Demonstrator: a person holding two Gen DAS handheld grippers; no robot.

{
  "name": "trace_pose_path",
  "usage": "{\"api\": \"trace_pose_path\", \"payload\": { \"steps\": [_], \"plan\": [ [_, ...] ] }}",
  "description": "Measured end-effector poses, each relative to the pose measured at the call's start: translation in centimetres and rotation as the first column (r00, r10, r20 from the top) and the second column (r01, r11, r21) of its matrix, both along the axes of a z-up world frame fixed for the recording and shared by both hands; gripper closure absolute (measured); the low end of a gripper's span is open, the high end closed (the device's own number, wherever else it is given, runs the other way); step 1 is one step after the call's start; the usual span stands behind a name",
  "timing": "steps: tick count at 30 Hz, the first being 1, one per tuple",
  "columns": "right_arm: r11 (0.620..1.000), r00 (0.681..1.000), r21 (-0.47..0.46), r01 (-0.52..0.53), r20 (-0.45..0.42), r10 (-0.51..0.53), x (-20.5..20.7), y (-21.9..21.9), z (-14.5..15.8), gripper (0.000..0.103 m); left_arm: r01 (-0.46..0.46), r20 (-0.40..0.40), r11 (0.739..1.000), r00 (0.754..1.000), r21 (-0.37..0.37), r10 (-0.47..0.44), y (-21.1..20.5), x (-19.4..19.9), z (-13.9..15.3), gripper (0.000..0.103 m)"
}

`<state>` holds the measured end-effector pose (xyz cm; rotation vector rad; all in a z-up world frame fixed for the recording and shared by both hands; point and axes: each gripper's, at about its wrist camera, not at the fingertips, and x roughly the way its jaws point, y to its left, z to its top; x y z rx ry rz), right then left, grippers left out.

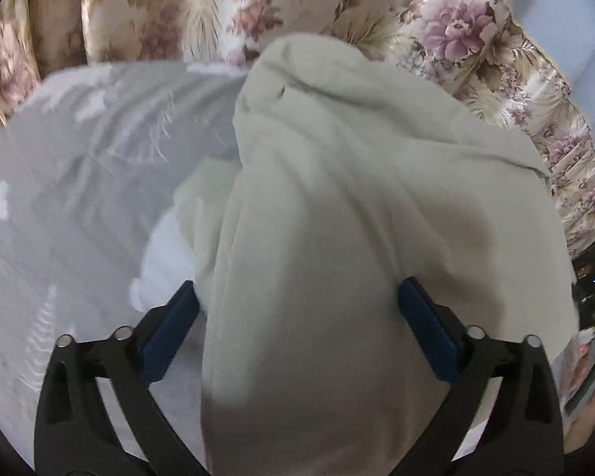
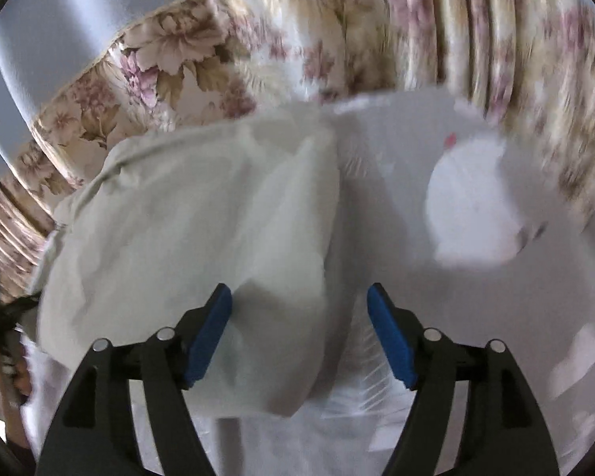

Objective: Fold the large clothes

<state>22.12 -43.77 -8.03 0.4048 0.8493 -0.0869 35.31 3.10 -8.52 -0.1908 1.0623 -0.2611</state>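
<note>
A large pale grey-green garment point(image 1: 337, 206) lies bunched on a light grey patterned bedsheet point(image 1: 79, 166). In the left wrist view a thick fold of it rises between the wide-open blue-padded fingers of my left gripper point(image 1: 297, 301); neither pad visibly presses on it. In the right wrist view the same garment point(image 2: 186, 214) lies left of centre. My right gripper point(image 2: 299, 309) is open over the garment's right edge, its left pad point(image 2: 210, 329) over the cloth, its right pad point(image 2: 390, 333) over the sheet point(image 2: 377, 206).
A floral curtain point(image 1: 476, 47) hangs behind the bed in both views point(image 2: 258, 51). A white folded item point(image 2: 472, 206) lies on the sheet to the right. Dark objects point(image 1: 591, 277) stand at the left view's right edge.
</note>
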Motion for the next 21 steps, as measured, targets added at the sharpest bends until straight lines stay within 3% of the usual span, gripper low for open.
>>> {"api": "trace_pose_path", "payload": {
  "steps": [1, 2, 4, 5, 7, 11, 15, 17, 21],
  "plan": [
    [0.999, 1.0, 0.046, -0.006, -0.009, 0.007, 0.1, 0.1, -0.7, 0.044, 0.001, 0.012, 1.0, 1.0, 0.008, -0.001, -0.2, -0.2, 0.1, 0.019],
    [0.992, 0.999, 0.118, -0.035, 0.0, 0.035, 0.3, 0.5, -1.2, 0.065, 0.01, 0.015, 1.0, 1.0, 0.002, -0.01, -0.4, -0.4, 0.4, 0.027],
    [0.994, 0.999, 0.099, -0.049, 0.006, 0.048, 0.5, 1.7, -1.2, 0.075, 0.035, 0.028, 0.999, 0.999, -0.001, -0.035, -1.0, -1.0, 1.2, 0.059],
    [0.996, 0.997, 0.038, -0.079, 0.013, 0.078, 0.8, 2.8, -0.8, 0.082, 0.041, 0.04, 0.999, 0.998, 0.01, -0.041, -1.2, -1.2, 1.8, 0.068],
    [0.996, 0.996, 0.017, -0.09, 0.027, 0.09, 1.0, 3.4, 0.2, 0.087, 0.052, 0.053, 0.999, 0.997, -0.004, -0.052, -0.9, -1.5, 3.0, 0.078],
    [0.992, 0.982, -0.02, -0.122, 0.14, 0.123, -0.9, 4.0, 5.1, 0.091, 0.047, 0.074, 0.992, 0.997, -0.121, -0.038, 1.3, -2.5, 6.2, 0.083],
    [0.98, 0.962, -0.095, -0.172, 0.197, 0.188, -4.6, 5.7, 9.2, 0.092, 0.072, 0.144, 0.989, 0.988, -0.129, -0.053, 2.0, -7.0, 9.4, 0.084],
    [0.975, 0.96, -0.11, -0.195, 0.181, 0.213, -6.8, 6.0, 9.4, 0.092, 0.084, 0.147, 0.989, 0.987, -0.124, -0.065, 2.7, -9.8, 9.6, 0.083],
    [0.97, 0.972, -0.097, -0.222, 0.054, 0.228, -9.9, 5.9, 5.2, 0.092, 0.068, 0.045, 0.989, 0.997, -0.134, -0.062, 5.2, -14.0, 4.9, 0.08]
  ]
}}
